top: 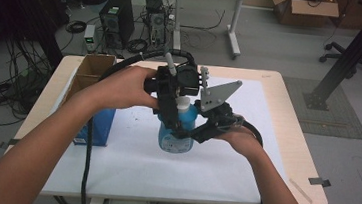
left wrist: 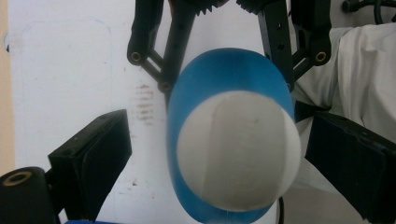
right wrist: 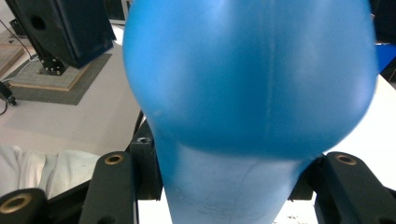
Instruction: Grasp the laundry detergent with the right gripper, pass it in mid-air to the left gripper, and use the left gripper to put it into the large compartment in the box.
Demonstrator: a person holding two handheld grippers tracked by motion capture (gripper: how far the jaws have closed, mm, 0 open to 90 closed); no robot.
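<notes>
Blue bottle blurred and cut off at top and bottom in the right gripper view, white cap blurred in the left gripper view, label print too small to read

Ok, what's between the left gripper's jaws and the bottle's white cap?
Nothing. In the left gripper view the left gripper stands open around the white cap of the blue bottle, bare gaps either side.
</notes>
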